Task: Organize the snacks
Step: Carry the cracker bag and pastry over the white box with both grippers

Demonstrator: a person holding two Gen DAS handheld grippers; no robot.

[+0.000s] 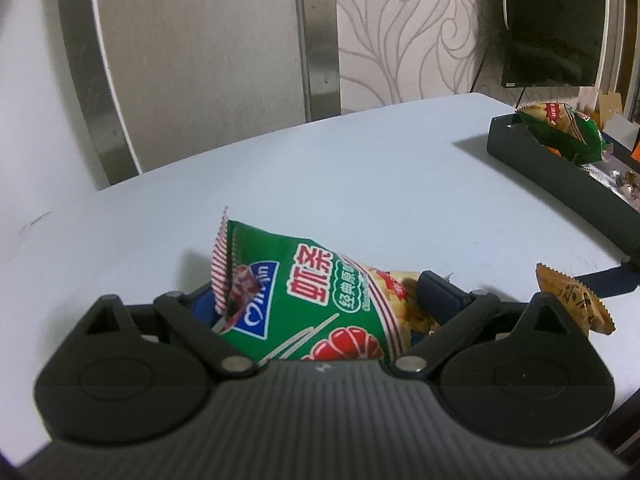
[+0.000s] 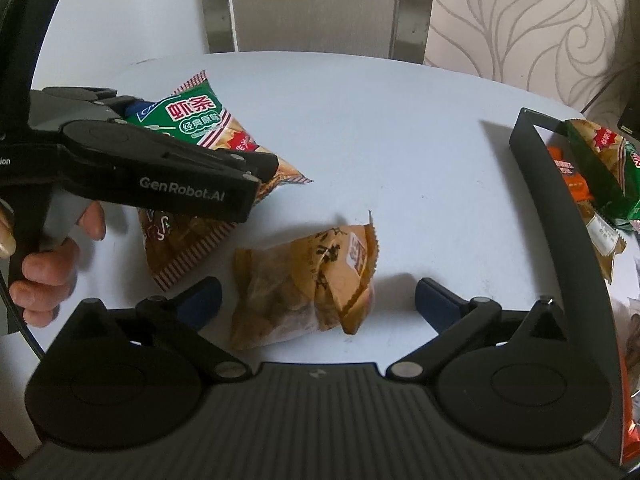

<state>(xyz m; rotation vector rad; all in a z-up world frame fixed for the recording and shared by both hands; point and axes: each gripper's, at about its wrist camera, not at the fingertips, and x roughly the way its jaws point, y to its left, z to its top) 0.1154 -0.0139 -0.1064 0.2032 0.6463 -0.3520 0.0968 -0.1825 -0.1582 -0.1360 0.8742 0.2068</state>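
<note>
1. Right wrist view: the left tongs (image 2: 262, 170) reach in from the side, a hand (image 2: 48, 264) on the grip, tilted down over the green bag (image 2: 192, 120); they stand open around it.
2. The right tongs (image 2: 318, 300) are open over the brown packet (image 2: 304, 284), pads clear of it.
3. Only this view shows a third, striped bag (image 2: 180, 248) under the left tongs.
4. Left wrist view: the green bag, crinkled with red lettering, lies on the surface (image 1: 360, 184) between the fingers (image 1: 438, 294). Beyond, a black tray (image 1: 520, 152) holds more snacks.

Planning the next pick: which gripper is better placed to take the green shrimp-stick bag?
Left. The left gripper already straddles the green bag with open jaws; the right gripper stands open around the brown packet instead.
</note>
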